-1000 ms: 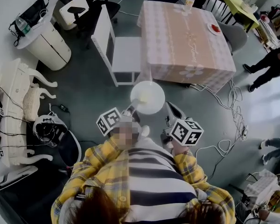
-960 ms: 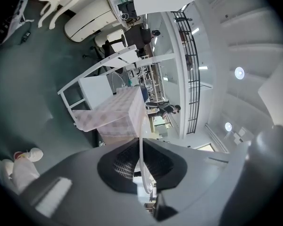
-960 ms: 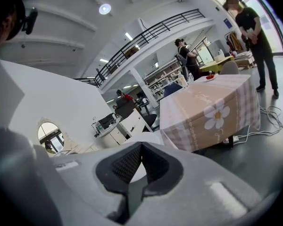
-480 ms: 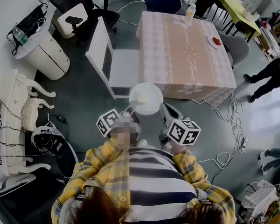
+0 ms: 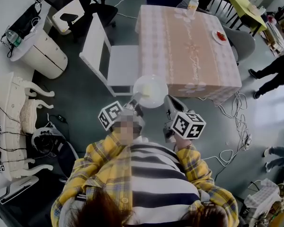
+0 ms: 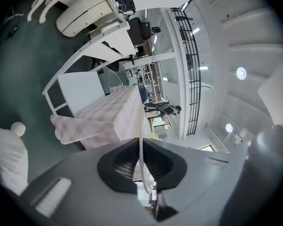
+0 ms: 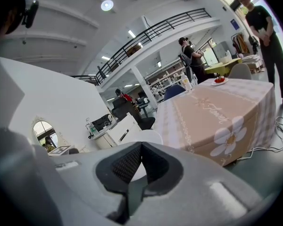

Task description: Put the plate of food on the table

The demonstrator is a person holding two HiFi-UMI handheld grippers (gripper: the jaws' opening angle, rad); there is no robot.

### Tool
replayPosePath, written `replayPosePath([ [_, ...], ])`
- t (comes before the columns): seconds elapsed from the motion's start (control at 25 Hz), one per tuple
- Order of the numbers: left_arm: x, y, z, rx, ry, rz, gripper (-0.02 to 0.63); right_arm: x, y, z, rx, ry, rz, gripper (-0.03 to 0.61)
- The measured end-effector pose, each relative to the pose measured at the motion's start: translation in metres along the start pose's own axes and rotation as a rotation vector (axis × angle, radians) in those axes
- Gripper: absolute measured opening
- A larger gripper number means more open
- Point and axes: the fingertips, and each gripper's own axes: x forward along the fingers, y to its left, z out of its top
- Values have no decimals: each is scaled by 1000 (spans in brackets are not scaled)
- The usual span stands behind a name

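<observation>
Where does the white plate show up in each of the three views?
Head view: plate at centre, just ahead of the person.
Left gripper view: low centre, edge-on, clamped between the jaws.
Right gripper view: low centre, beyond the jaws, not between them.
Shared landmark: the table with the pink cloth, upper right in the head view, left of centre and right in the gripper views.

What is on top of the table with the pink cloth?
A clear bottle at its far edge and a small plate with red food near the right side. The cloth hides everything beneath.
</observation>
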Motion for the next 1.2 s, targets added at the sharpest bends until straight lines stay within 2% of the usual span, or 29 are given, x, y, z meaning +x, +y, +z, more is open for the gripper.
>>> replayPosePath([
  [0.4, 64, -3, 19, -4, 67, 0, 8, 41, -29, 24, 29, 1, -52, -2],
  [0.8, 136, -7, 57, -3, 146, 21, 8, 96, -57, 63, 73, -1, -111, -2],
  [1.2, 205, -19, 91, 22, 249, 4, 8, 148, -79, 101, 104, -32, -173, -2],
])
